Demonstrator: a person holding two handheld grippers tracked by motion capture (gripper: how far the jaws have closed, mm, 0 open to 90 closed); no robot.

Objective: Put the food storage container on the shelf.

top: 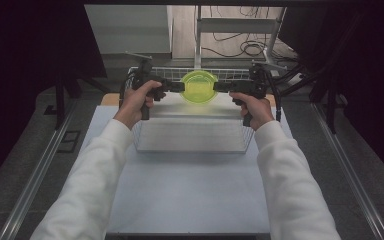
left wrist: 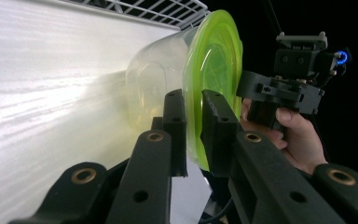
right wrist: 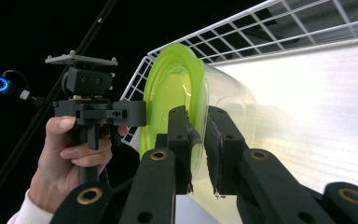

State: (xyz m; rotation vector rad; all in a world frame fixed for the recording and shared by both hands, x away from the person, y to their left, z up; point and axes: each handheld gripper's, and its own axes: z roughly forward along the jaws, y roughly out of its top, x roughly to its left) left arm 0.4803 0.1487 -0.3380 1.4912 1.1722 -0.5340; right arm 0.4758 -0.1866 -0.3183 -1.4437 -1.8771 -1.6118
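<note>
Dark curtains close in both sides of a pale grey table (top: 190,195), with cables lying on the floor beyond its far end.

Between the left gripper's (top: 179,86) black jaws sits the rim of a lime-green lid (top: 198,86); in the left gripper view the two jaws stand nearly together, pinching that green edge (left wrist: 196,116) from either face. The right gripper (top: 218,87) bites the opposite side of the same rim, and in the right gripper view its jaws are likewise drawn in on the lid's edge (right wrist: 196,135).

Just behind the lid, away from both sets of jaws, runs the clear plastic container (left wrist: 154,88) that the lid caps; its see-through wall also shows past the right jaws (right wrist: 233,102). The container is held off the surface, turned so the lid faces the high camera.

Directly below the jaws is a white wire basket (top: 195,145), its back rail just behind the lid.

Further out, the left hand (top: 137,100) and the right hand (top: 252,107) each wrap a gripper handle, white sleeves (top: 95,180) trailing toward the near table edge.
</note>
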